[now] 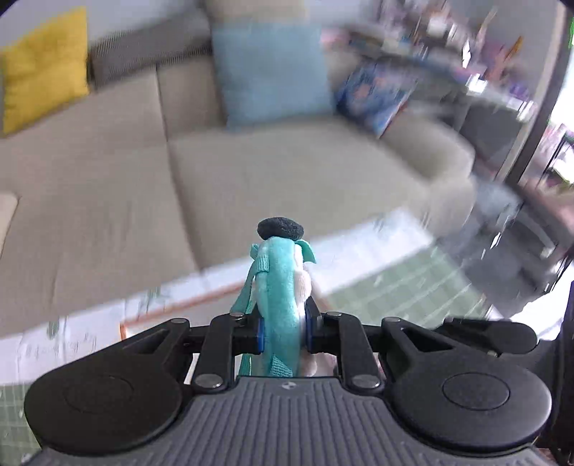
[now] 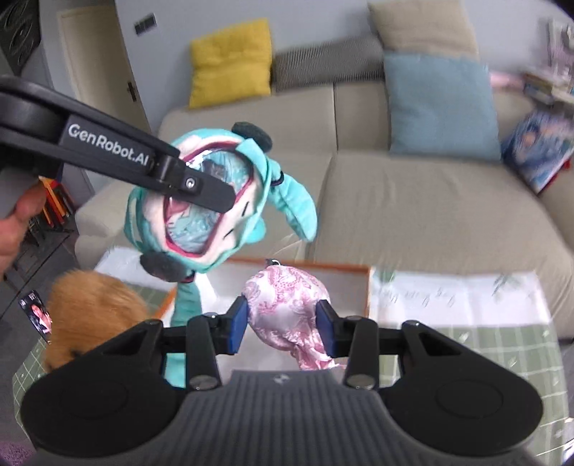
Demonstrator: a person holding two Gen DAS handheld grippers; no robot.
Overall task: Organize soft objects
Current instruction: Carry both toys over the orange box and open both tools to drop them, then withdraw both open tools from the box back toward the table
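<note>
The left gripper pinches a teal plush toy, its blue pads pressed into the toy's soft body from both sides. In the right wrist view the same toy hangs in the air in front of the beige sofa, its open pouch-like front facing the camera, a dark round ear at the top and another at the bottom, and a teal limb dangling towards the sofa's seat. One black finger of the left gripper crosses that opening, and part of a hand shows at the frame's edge behind it.

The right gripper holds a pink-patterned satin pouch, bunched between its blue pads, which sit partly apart with the cloth filling the gap. The pouch is lifted in front of the sofa, above an orange-rimmed tray that lies on the bench with its green checked cover. A fluffy orange plush rests on the bench beside the tray, on the side farther from the sofa's blue cushion.

On the sofa, a yellow cushion leans at the back corner, the blue cushion stands against the backrest with a beige cushion above it, and a blue printed cushion lies at the far end. The left wrist view is smeared with blur.
</note>
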